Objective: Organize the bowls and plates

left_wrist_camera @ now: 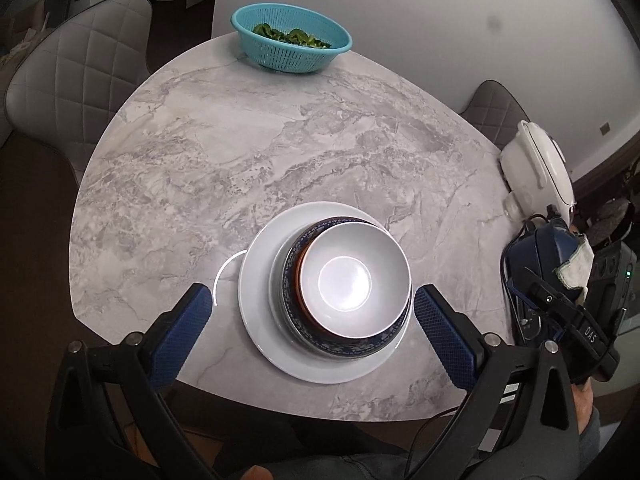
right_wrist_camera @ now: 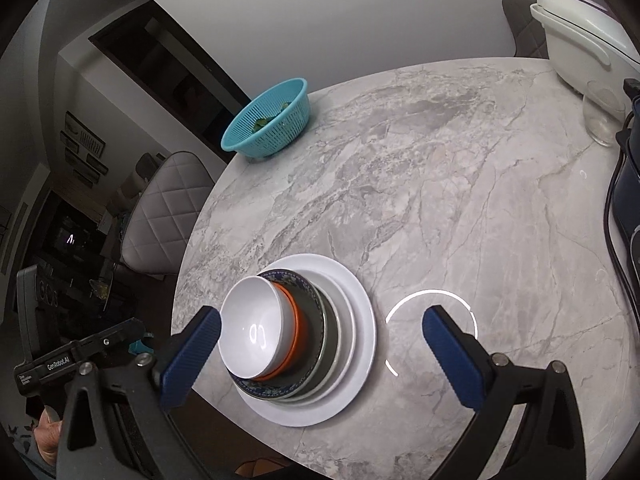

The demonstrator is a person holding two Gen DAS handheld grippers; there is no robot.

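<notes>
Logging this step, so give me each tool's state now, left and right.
Left tool: open, holding nothing, its fingers on either side of the stack of dishes.
Right tool: open, holding nothing.

A home dining room. Padded chairs (left_wrist_camera: 76, 80) stand around a marble tabletop (left_wrist_camera: 240, 152). On it sit a colander of greens (left_wrist_camera: 290, 46) and a rice cooker (left_wrist_camera: 538, 164).

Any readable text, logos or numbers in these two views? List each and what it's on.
"DAS": white letters on the black body of the right claw, left wrist view.
"GenRobot.AI": on the black body of the left claw, right wrist view.
Smaller print left of that logo is too small to read.
Plates, bowls, basket: no text.
</notes>
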